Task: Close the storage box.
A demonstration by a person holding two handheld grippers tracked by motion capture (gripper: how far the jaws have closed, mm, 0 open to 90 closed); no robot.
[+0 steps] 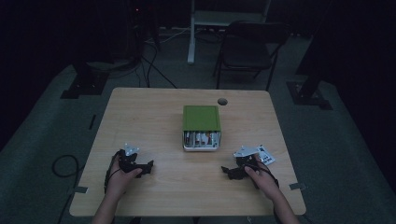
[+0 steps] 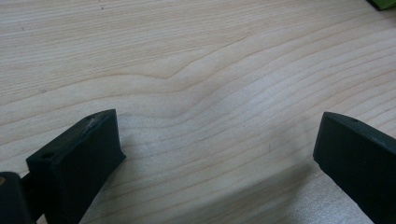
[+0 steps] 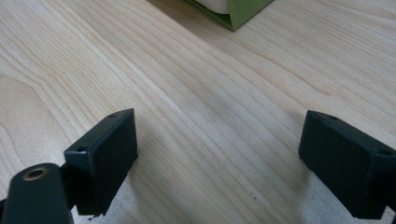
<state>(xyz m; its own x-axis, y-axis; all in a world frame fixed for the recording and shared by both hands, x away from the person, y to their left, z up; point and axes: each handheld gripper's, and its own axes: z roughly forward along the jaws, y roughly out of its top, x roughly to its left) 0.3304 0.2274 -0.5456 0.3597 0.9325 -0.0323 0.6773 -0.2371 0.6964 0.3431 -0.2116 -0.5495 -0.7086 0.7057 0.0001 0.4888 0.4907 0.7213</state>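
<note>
Green box (image 1: pixel 201 117) mid-table, between and beyond left gripper (image 1: pixel 148 167) and right gripper (image 1: pixel 226 171); both spread wide, empty.

Pale matt wood-grain table (image 2: pixel 210 70); matt black plastic jaws

A box (image 1: pixel 201 127) sat on the table (image 1: pixel 154 116) near its middle, slightly toward the far edge. The left gripper (image 1: pixel 148 166) rested on the tabletop nearer the person, to the left of the box and well apart from it. The right gripper (image 1: pixel 226 171) rested to the box's right, likewise nearer the person. Behind the table stood a chair (image 1: pixel 247 49).
</note>
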